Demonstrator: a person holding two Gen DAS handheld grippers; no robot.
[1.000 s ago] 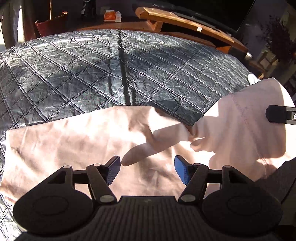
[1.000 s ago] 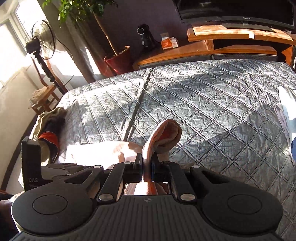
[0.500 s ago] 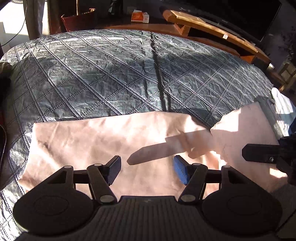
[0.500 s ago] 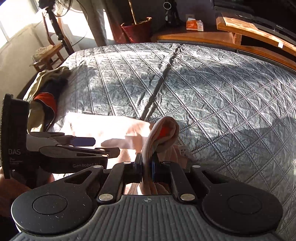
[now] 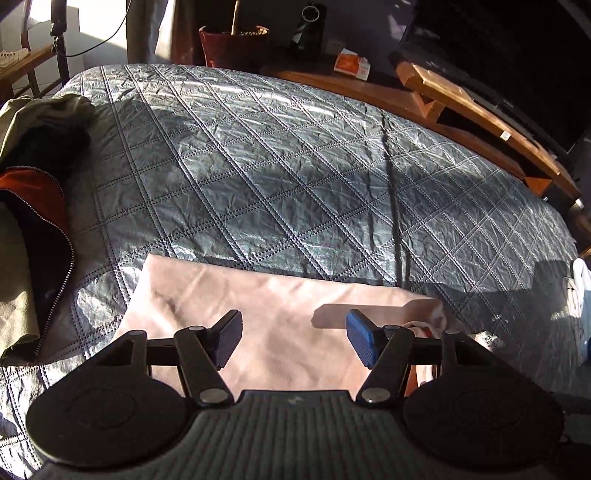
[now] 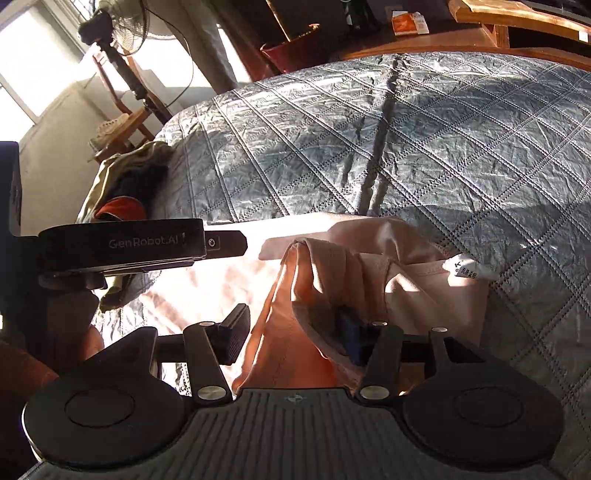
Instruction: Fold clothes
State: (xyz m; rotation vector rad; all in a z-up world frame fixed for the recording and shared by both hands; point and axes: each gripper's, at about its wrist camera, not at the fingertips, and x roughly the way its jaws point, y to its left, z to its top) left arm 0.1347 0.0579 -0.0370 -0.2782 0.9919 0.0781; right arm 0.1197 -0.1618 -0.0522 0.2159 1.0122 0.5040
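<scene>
A pale pink garment (image 5: pixel 280 314) lies flat on the grey quilted bed (image 5: pixel 295 166), close in front of me. My left gripper (image 5: pixel 293 338) is open and empty, hovering just above the garment's near part. In the right wrist view the garment's right end (image 6: pixel 369 273) is bunched and folded over, with a white label (image 6: pixel 467 269) showing. My right gripper (image 6: pixel 295 332) is open, with the bunched cloth draped between its fingers and over the right fingertip (image 6: pixel 349 332). The left gripper's body (image 6: pixel 125 243) shows at the left of that view.
A pile of other clothes, olive, black and orange (image 5: pixel 33 184), lies at the bed's left edge. A white item (image 5: pixel 576 291) lies at the right edge. Beyond the bed stand a wooden TV bench (image 5: pixel 461 96), a potted plant (image 5: pixel 232 44), a fan (image 6: pixel 125 22) and a chair.
My right gripper has opened and let go of the pink cloth, which now droops over its fingers. The garment's right end has been brought left. My left gripper has shifted left.
</scene>
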